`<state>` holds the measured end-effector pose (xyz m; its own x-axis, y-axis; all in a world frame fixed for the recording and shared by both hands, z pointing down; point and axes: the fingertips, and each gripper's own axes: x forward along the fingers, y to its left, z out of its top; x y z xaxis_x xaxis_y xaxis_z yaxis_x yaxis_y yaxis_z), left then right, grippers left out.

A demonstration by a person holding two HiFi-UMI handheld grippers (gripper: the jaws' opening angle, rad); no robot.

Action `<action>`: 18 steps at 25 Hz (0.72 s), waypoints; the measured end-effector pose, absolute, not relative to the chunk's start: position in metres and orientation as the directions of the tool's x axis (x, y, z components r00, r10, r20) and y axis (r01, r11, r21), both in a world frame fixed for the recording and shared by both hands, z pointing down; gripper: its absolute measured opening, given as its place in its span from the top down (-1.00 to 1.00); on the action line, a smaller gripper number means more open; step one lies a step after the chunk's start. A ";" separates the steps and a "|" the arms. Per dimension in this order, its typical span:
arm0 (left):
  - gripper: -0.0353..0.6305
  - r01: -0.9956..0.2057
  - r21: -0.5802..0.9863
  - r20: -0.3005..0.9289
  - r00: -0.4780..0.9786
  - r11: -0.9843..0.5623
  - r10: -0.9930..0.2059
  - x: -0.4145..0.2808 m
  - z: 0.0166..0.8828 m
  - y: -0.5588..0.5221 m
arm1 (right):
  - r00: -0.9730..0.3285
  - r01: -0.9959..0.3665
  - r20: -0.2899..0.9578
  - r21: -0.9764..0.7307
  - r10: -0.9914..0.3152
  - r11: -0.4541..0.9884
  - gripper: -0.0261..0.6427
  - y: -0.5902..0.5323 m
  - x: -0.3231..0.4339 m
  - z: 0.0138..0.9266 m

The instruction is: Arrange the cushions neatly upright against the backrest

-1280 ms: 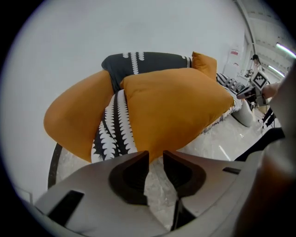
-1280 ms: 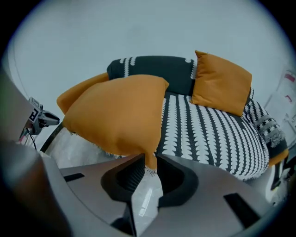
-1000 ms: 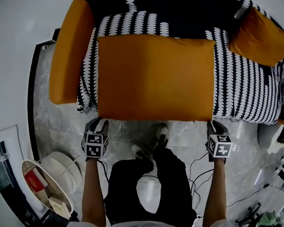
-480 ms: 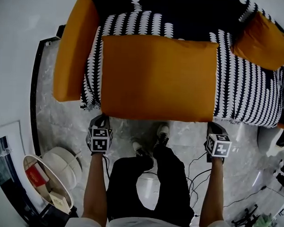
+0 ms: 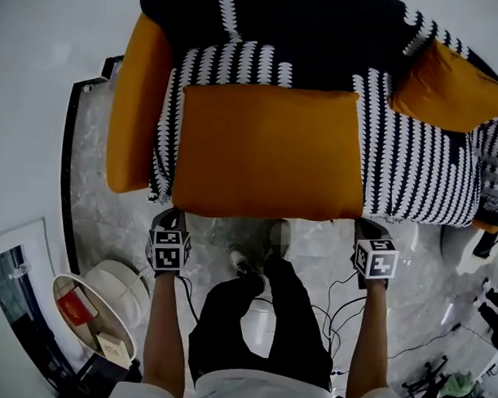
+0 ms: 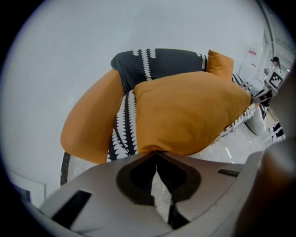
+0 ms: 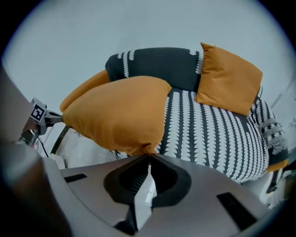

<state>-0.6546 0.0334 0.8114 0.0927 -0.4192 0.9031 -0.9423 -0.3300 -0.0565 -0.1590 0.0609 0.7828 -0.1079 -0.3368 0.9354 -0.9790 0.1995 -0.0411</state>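
Pinching the cushion (image 5: 267, 150) by its two near corners. Left gripper (image 5: 170, 217) is clamped on the near-left corner, with fabric bunched between the pads. Right gripper (image 5: 367, 228) has the near-right corner between its jaws and they're closing on it; the pads already press the fabric.

Cushion lies roughly flat on the seat (image 5: 413, 171), long side across. Its front edge is at the seat's front lip. Its back edge is near the backrest (image 5: 320, 33), not leaning on it. Second cushion (image 5: 449, 87) sits far right, tilted into the corner, well apart from mine.

My read on the step: grasp is done, stand-up isn't started. Next I need to:
- Raise both corners together.
- Swing the near edge up so the cushion pivots on its back edge.
- Press it against the backrest.

I keep both sides level or it twists. The grips are on fabric corners only, so I go slow. I expect the soft filling to sag mid-span. I let go only once it leans on its own.
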 end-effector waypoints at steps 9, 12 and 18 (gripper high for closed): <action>0.83 -0.957 -0.123 0.900 0.003 -0.261 -0.435 -0.647 0.732 -0.023 | -0.158 -0.965 0.933 -0.076 -0.322 0.252 0.86 0.006 -0.146 0.720; 0.83 -0.957 -0.142 0.895 -0.017 -0.251 -0.445 -0.645 0.711 -0.045 | -0.173 -0.958 0.929 -0.081 -0.327 0.276 0.86 -0.015 -0.142 0.707; 0.83 -0.966 -0.152 0.878 -0.035 -0.209 -0.476 -0.645 0.679 -0.092 | -0.203 -0.944 0.915 -0.089 -0.348 0.317 0.86 -0.062 -0.142 0.683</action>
<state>-0.6449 -0.0922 0.6794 -0.0354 -0.4765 0.8785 -0.9660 -0.2090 -0.1523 -0.1416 -0.0620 0.6828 -0.2034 -0.3484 0.9150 -0.9443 0.3166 -0.0893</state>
